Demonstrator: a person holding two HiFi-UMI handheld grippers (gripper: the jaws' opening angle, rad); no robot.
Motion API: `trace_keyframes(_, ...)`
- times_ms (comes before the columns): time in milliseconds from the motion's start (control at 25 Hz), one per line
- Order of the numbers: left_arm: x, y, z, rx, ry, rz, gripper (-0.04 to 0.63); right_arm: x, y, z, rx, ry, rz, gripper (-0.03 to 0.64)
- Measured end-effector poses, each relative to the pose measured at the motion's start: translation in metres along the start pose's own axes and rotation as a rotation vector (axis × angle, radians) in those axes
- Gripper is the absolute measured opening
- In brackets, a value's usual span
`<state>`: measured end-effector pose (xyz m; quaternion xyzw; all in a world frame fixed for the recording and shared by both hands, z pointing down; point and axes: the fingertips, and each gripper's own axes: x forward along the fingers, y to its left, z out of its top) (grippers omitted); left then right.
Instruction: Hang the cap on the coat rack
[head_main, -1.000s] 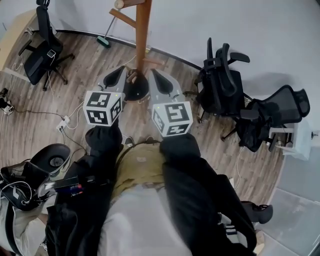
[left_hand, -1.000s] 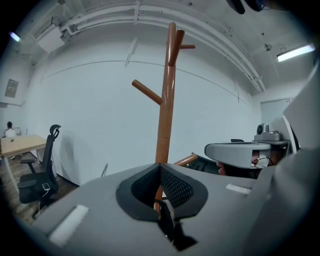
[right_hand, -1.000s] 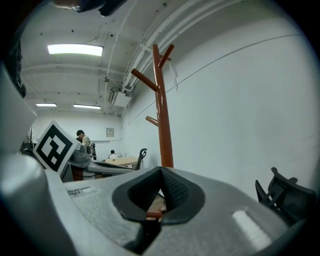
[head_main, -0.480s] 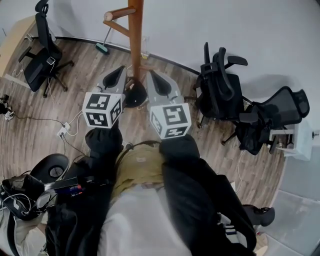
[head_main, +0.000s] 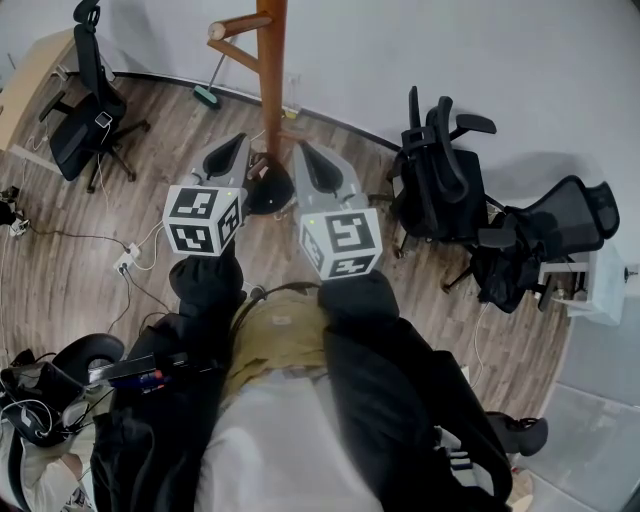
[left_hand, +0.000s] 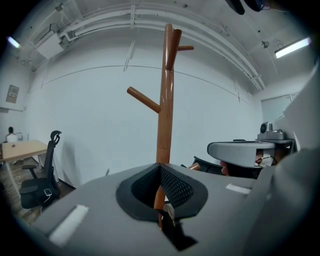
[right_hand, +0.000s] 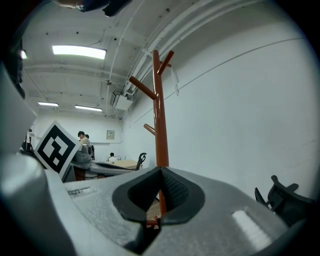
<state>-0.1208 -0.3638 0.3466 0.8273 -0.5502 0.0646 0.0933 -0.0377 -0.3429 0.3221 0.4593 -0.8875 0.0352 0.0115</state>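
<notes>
Wood-plank floor meets a plain white wall in an office room. A tall wooden coat rack stands close to that wall. Black office chairs sit to the right of the rack, and another is off to its left.

A person faces the rack with a gripper in each hand, both just short of its pole. The left gripper is slightly to the pole's left and the right gripper slightly to its right, each pointing at the rack. Both gripper views show the jaws pressed together with nothing pinched between them. Only the pole shows beyond the tips.

The slanted pegs that show on the rack are bare. No cap can be found in any view. A dark round shape lies at the foot of the rack, but I cannot tell whether it is the base or something lying there.

Judging by this, the cap neither hangs on a visible peg nor sits in a gripper. A peg behind the pole could hide it. If it is elsewhere, the work calls for locating it, spreading one pair of jaws, pinching it, then lifting it over an upturned peg tip.
</notes>
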Motion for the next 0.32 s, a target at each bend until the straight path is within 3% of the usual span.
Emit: trace_keyframes(320, -0.0024, 0.0044, -0.0084, -0.009, 0.012, 0.003, 0.003, -0.0003, 0.0024, -0.0048, 0.018, 0.005, -0.005, -0.005)
